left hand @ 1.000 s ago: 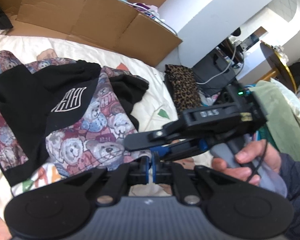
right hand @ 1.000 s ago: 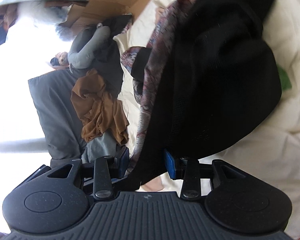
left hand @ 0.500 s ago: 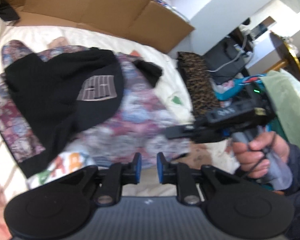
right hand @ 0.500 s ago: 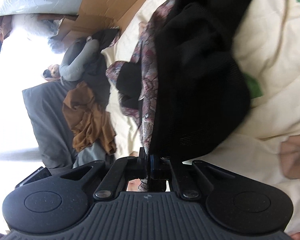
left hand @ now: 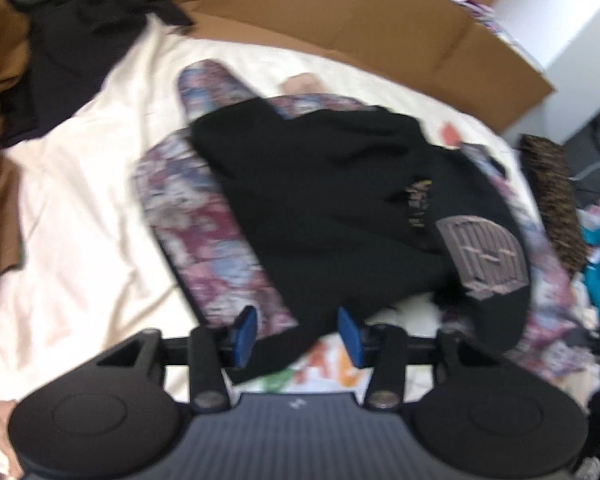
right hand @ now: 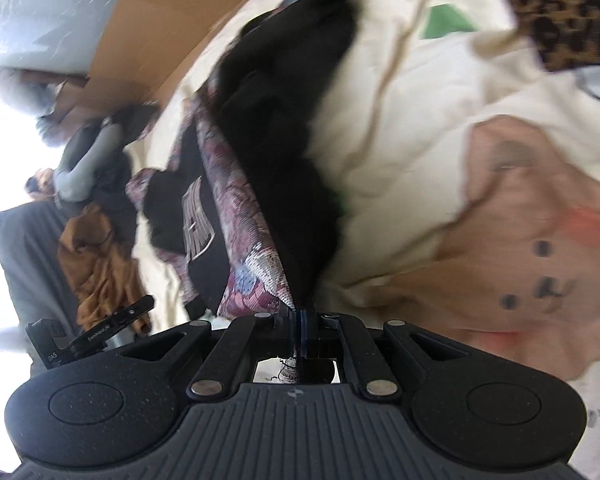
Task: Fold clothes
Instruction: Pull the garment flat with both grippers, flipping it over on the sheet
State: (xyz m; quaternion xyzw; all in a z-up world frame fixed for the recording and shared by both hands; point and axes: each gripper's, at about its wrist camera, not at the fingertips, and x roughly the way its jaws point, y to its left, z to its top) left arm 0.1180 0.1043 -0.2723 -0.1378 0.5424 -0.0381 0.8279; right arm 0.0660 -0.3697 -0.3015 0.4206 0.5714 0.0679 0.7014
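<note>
At frame centre, on bed [left hand: 80,208]: jacket [left hand: 340,216] soft, floppy; right hand-held gripper [right hand: 300,322] pinches hem; left hand-held gripper [left hand: 298,336] spread wide, astride black edge.

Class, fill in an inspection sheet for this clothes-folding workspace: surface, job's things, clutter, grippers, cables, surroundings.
Surface: cream printed bedsheet, wrinkled.
Job's things: black and bear-print garment spread on the sheet, one edge lifted.
Clutter: brown cloth and dark clothes piled at the bed's far end; leopard-print fabric at the bed's edge.
Grippers: left gripper open, a black strip of the garment between its blue pads; right gripper shut on the garment's edge.
Cables: one thin cable off the bed, blurred.
Surroundings: cardboard sheet along the bed's far side, white wall behind.
</note>
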